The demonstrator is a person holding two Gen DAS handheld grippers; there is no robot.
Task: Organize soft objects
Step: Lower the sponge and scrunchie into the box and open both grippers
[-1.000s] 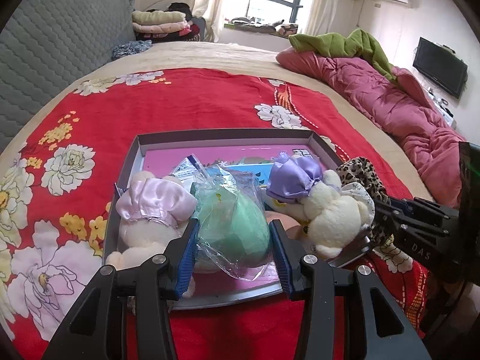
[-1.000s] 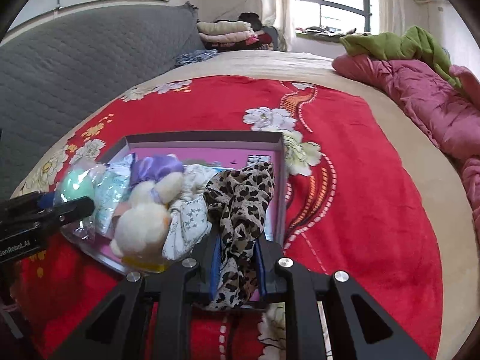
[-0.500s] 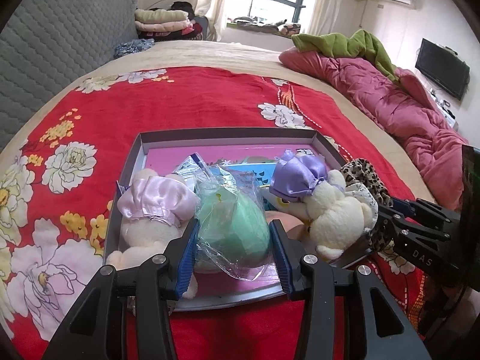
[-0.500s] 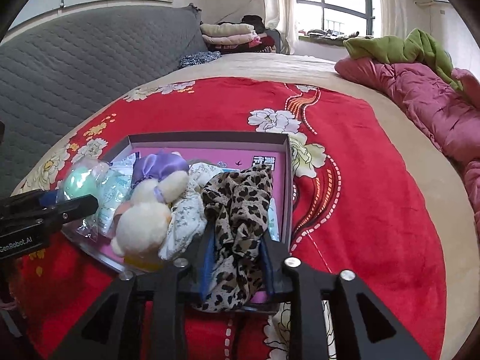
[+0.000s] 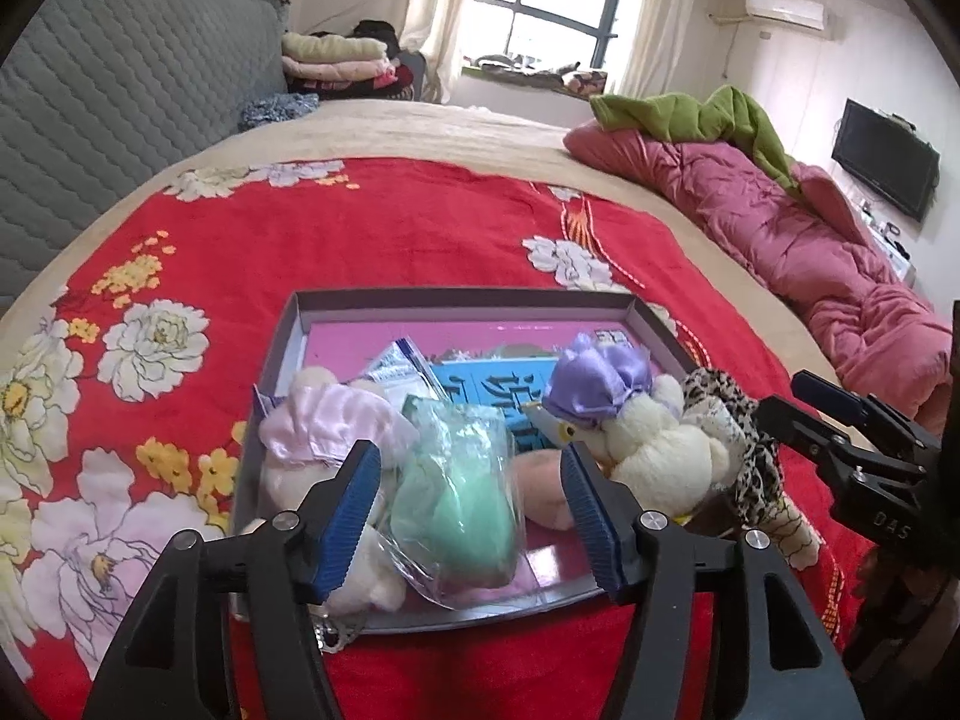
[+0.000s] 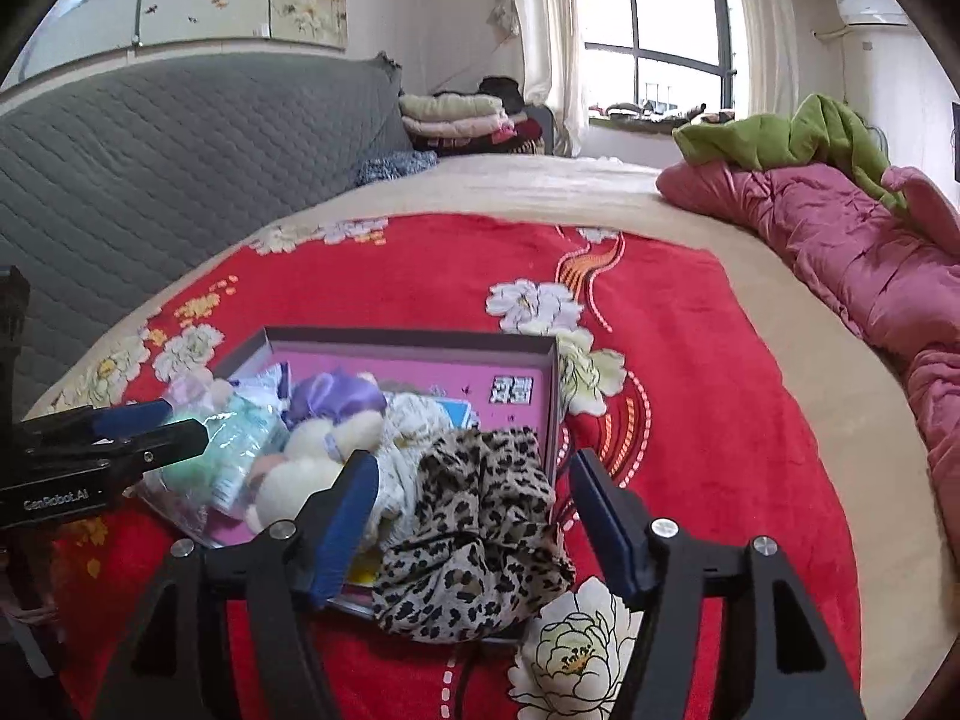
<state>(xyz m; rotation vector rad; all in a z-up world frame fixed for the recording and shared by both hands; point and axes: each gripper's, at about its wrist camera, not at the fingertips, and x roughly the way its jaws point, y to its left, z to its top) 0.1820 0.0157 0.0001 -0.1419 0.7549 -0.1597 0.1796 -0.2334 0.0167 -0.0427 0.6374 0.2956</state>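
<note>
Left gripper (image 5: 474, 504) jaws opening, pads clear of the bagged green soft toy (image 5: 459, 516) sitting between them. Right gripper (image 6: 474, 516) jaws opening too, standing wide either side of the leopard-print cloth (image 6: 474, 540), not pressing it.

Everything is sitting in one shallow grey box (image 5: 456, 298) with a pink floor. Count: two cream plush toys, one wearing a pink bonnet (image 5: 327, 426) at the left, one wearing a purple bonnet (image 5: 600, 381) toward the right; one green toy in clear plastic; one leopard cloth hanging over the box's near right corner; one pale floral cloth (image 6: 420, 420) lying beside it.

Box is resting on a bed with a red floral blanket (image 5: 390, 228). Pink quilt (image 5: 798, 246) and green cloth (image 5: 702, 114) are lying at the bed's right edge; grey quilted headboard (image 6: 150, 168) at left, window behind.

Both grippers are pointing down at the box from its near side.
</note>
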